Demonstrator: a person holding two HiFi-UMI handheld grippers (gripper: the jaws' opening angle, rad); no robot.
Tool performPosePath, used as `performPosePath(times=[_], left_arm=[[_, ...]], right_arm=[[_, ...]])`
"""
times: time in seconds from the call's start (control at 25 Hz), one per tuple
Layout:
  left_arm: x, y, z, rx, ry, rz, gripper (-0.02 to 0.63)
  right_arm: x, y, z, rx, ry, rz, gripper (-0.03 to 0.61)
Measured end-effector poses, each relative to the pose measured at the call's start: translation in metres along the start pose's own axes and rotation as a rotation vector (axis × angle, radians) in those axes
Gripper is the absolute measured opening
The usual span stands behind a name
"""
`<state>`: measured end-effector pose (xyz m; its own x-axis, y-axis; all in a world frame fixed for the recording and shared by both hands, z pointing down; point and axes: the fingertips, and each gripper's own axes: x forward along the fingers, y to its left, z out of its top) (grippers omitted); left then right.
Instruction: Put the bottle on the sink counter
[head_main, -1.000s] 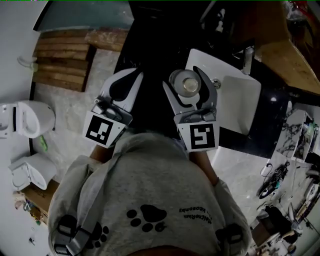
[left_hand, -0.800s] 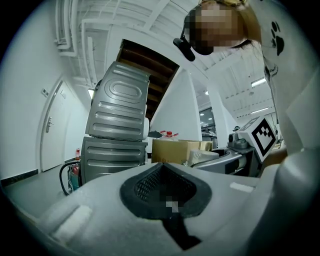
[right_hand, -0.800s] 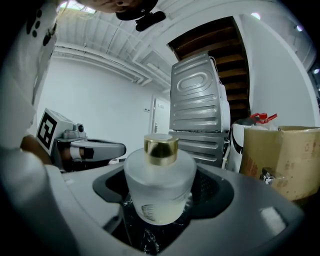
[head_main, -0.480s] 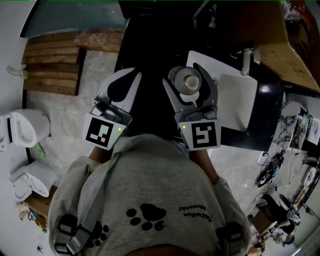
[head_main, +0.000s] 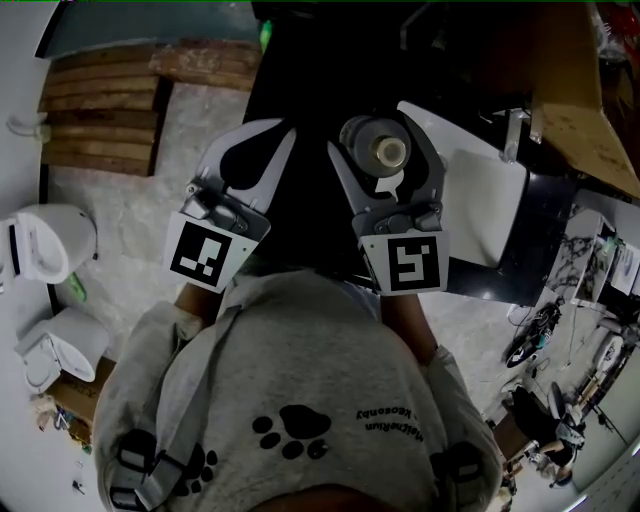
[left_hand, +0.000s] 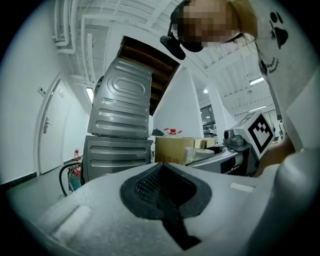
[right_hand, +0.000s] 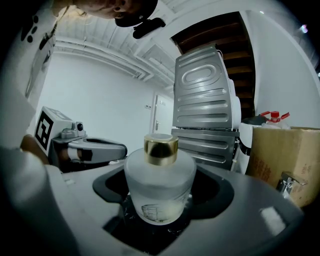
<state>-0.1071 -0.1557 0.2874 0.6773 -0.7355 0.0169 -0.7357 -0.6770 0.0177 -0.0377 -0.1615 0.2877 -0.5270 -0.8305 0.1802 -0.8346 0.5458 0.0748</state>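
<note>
In the head view, my right gripper is clamped on the bottle, just beside the white sink. My left gripper is farther from the sink. In the left gripper view, its jaws are together with nothing between them. In the right gripper view, the frosted bottle with its gold cap stands upright between the jaws.

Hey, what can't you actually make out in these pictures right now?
Bottle base: right gripper view, sunk between the fingers.
Bottle's print: same view, too small and faint to read.
Counter under the bottle: head view, dark and covered by the right gripper.
</note>
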Motion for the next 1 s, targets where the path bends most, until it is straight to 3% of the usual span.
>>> performPosePath(times=[1.0], left_arm=[[0.04, 0.051, -0.023, -0.011, 0.007, -0.032, 0.002]], right_arm=[[0.085, -0.012, -0.01, -0.038, 0.017, 0.003, 0.336]])
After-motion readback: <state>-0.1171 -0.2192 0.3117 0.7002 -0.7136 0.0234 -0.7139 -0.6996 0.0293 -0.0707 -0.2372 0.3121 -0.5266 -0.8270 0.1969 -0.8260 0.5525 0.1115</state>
